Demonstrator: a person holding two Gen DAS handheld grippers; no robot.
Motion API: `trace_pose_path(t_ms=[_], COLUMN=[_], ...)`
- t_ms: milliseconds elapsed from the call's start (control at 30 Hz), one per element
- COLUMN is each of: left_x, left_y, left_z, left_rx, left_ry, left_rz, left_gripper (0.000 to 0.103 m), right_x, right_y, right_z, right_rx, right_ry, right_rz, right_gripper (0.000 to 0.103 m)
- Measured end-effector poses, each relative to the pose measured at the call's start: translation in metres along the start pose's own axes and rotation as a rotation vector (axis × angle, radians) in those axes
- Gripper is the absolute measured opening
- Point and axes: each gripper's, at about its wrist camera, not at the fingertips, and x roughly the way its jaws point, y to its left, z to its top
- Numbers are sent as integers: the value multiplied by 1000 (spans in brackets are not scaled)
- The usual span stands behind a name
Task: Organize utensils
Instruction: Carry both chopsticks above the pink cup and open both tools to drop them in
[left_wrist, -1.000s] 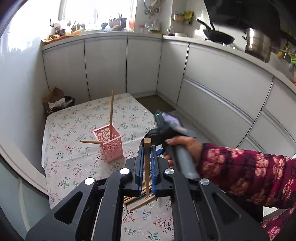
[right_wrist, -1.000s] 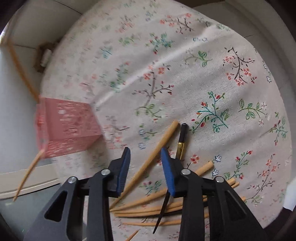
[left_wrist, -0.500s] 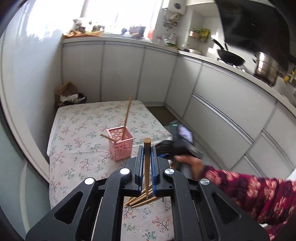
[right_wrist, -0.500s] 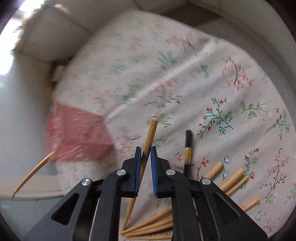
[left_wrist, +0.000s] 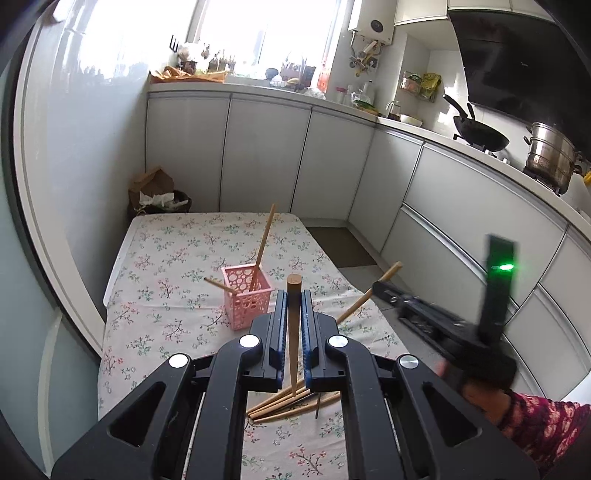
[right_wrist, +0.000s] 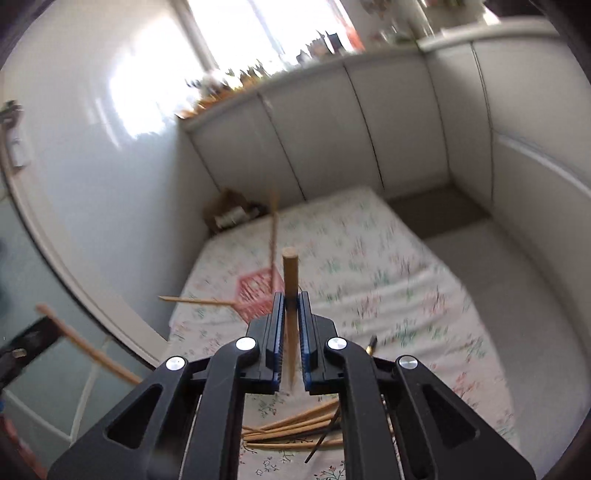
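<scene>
Left wrist view: my left gripper (left_wrist: 294, 314) clamps wooden chopstick (left_wrist: 293, 332), raised near side of pink basket (left_wrist: 246, 295); basket on floral cloth (left_wrist: 173, 258).
Right wrist view: my right gripper (right_wrist: 290, 314) pinches another chopstick (right_wrist: 290, 288) near side of basket; loose chopsticks (right_wrist: 295, 430) nearer still.

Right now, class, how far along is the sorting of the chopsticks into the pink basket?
Done: two chopsticks stand in the pink basket. In hand: the left gripper and right gripper each clamp one chopstick. Left: the pile of chopsticks on the tablecloth.
</scene>
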Motion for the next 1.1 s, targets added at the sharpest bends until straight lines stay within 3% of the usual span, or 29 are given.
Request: trace_pose_path(t_ms=[233, 533, 867, 1100], left_x=[2, 14, 52, 110], left_y=[-15, -23, -12, 16], left_z=[19, 61, 113, 111], left_rx=[17, 27, 12, 1], left_ry=[-36, -102, -183, -142], left_rz=[15, 37, 132, 240], left_gripper=[6, 6, 6, 6], right_x=[-43, -62, -36, 0], right_y=[14, 12, 6, -4], right_z=[35, 82, 105, 106], right_rx=[-61, -60, -64, -41], right_ry=[-114, -186, -209, -178], right_rz=[13, 7, -2, 8], right_gripper=[8, 8, 8, 8])
